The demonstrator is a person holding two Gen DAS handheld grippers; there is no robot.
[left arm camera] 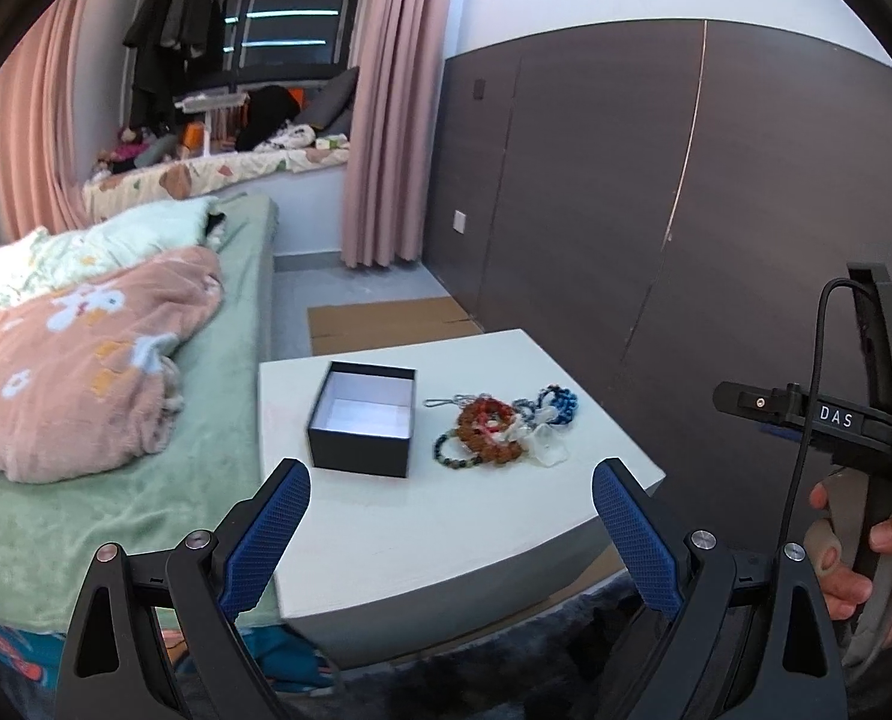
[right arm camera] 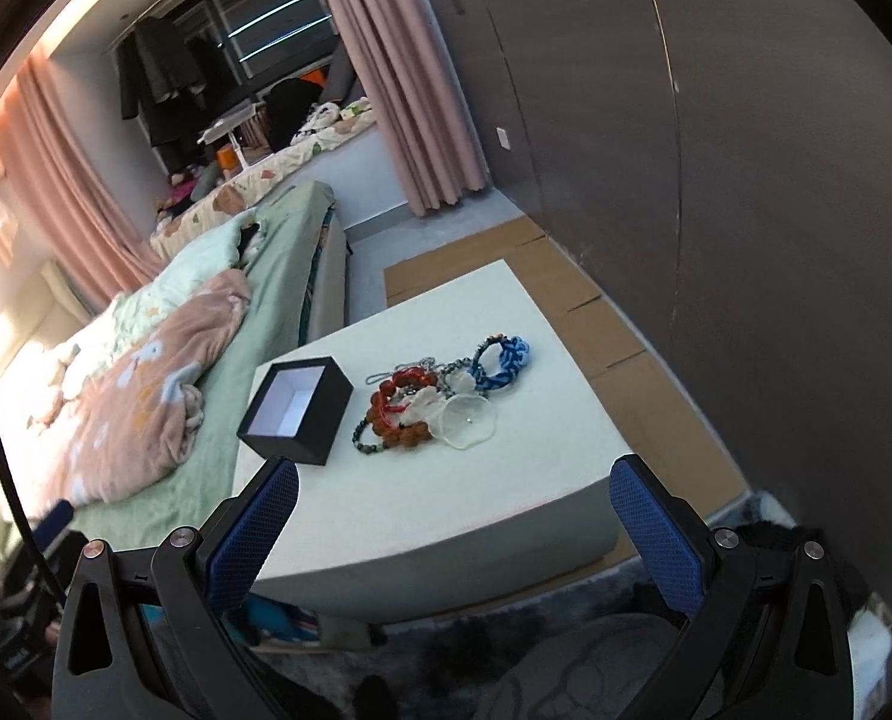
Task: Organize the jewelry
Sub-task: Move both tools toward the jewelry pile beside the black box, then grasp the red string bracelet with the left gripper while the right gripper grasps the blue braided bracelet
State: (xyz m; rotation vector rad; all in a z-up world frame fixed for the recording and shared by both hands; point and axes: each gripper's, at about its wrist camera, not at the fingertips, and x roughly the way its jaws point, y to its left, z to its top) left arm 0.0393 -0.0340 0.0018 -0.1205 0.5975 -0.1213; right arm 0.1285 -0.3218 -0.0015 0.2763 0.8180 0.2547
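An open black box (left arm camera: 363,426) (right arm camera: 296,410) with a white lining stands on the white table (left arm camera: 434,534) (right arm camera: 446,498), and nothing lies inside it. Right of the box lies a pile of bracelets (left arm camera: 494,429) (right arm camera: 422,405): brown and red beads, a dark bead strand, a clear bangle (right arm camera: 467,420) and a blue braided band (left arm camera: 557,405) (right arm camera: 500,363). My left gripper (left arm camera: 451,483) hovers open above the table's near edge. My right gripper (right arm camera: 455,483) is open too, short of the pile. The right tool's body (left arm camera: 836,420) shows in the left wrist view, held by a hand.
A bed with a green sheet (left arm camera: 146,492) and a pink floral blanket (left arm camera: 80,354) borders the table's left side. A dark panelled wall (left arm camera: 656,210) runs along the right. Flat cardboard (left arm camera: 386,324) lies on the floor behind the table. Pink curtains (left arm camera: 386,120) hang beyond.
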